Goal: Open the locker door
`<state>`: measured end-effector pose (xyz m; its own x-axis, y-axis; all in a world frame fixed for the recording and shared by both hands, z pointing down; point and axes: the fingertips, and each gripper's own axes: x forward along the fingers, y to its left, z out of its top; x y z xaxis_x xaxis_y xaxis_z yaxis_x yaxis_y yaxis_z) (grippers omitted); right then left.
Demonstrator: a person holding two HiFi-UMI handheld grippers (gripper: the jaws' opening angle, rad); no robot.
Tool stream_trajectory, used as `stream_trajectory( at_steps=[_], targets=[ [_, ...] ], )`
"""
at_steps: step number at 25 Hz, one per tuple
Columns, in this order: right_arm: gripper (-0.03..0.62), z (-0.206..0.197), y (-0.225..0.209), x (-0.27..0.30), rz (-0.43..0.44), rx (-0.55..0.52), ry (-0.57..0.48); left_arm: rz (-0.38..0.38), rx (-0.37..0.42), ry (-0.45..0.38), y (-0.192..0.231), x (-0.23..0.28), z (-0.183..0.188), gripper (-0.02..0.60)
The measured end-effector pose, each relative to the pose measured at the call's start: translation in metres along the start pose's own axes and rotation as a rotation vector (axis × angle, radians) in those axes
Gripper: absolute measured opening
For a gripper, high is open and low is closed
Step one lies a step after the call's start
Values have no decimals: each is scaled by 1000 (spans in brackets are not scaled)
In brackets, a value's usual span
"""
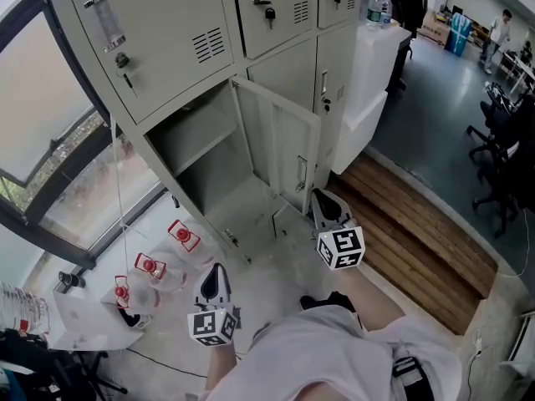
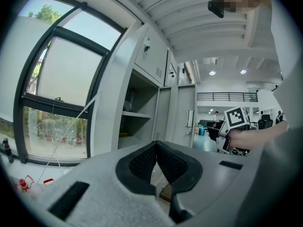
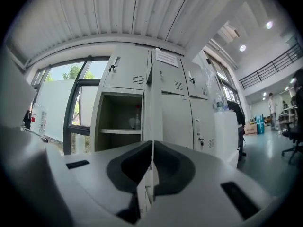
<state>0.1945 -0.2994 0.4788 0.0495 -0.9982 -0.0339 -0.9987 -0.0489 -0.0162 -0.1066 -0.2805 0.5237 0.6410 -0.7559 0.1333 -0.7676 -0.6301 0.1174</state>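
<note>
Pale grey steel lockers [image 1: 167, 23] fill the top of the head view from ten to one o'clock. At nine o'clock a dark-framed window [image 1: 50, 132] meets the side of the lockers. At eight o'clock a few small red-and-clear things [image 1: 150, 266] lie on the light floor, too small to name.

At six o'clock the left gripper [image 1: 216, 272] points toward the lockers from well back. In the left gripper view its jaws meet tip to tip with nothing between them.

Near the centre of the head view one lower compartment [image 1: 209, 170] stands open, with a shelf [image 1: 196, 144] across it. The locker door [image 1: 280, 144] hangs from the compartment's right side and stands out toward the person, roughly square to the locker front.

The right gripper [image 1: 322, 200] sits at five o'clock from the door, just beside the lower corner of its free edge. In the right gripper view its jaws are pressed together and hold nothing. There the door shows edge-on at twelve o'clock, beyond the tips and not between them.

At four o'clock of the head view a wooden platform [image 1: 410, 232] runs along the floor. At one o'clock a white cabinet [image 1: 372, 65] stands against the lockers with bottles [image 1: 378, 8] on top. Dark office chairs [image 1: 501, 157] stand at three o'clock.
</note>
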Motion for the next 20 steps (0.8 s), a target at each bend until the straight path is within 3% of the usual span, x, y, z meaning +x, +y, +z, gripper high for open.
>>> stream_trajectory(
  at_steps=[6,20],
  targets=[
    [15,-4,13,-1,54,13,2,12,4,-4,2,-1,2,3],
    [14,-16,101,-2,350,67,-3,114,13,-20,25,-22,5,3]
  ],
)
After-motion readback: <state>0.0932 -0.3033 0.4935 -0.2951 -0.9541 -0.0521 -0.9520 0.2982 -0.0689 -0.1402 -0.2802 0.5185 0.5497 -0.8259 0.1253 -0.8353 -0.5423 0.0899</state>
